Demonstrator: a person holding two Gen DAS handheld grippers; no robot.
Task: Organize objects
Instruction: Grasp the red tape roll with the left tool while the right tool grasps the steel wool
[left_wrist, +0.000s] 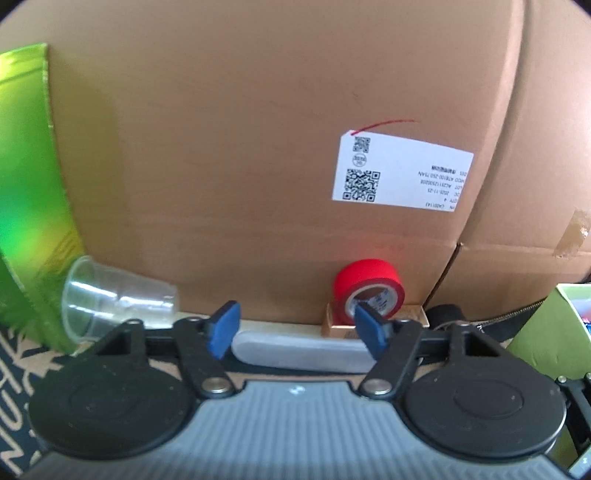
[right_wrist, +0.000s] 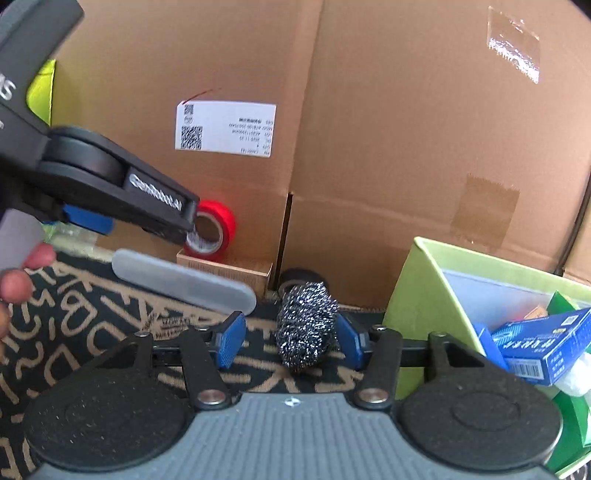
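Looking through left wrist view: our left gripper (left_wrist: 293, 330) half open, nothing between pads, aimed at grey oblong case (left_wrist: 299, 352) lying flat by cardboard box (left_wrist: 221, 147); red tape roll (left_wrist: 367, 293) perched on small carton just behind; clear cup (left_wrist: 114, 299) tipped on side.

Right wrist view: our right gripper (right_wrist: 291, 341) straddles steel scourer (right_wrist: 306, 328), right pad touching, left pad apart — not yet clamped. Green bin (right_wrist: 424, 280) just beside, likely destination.
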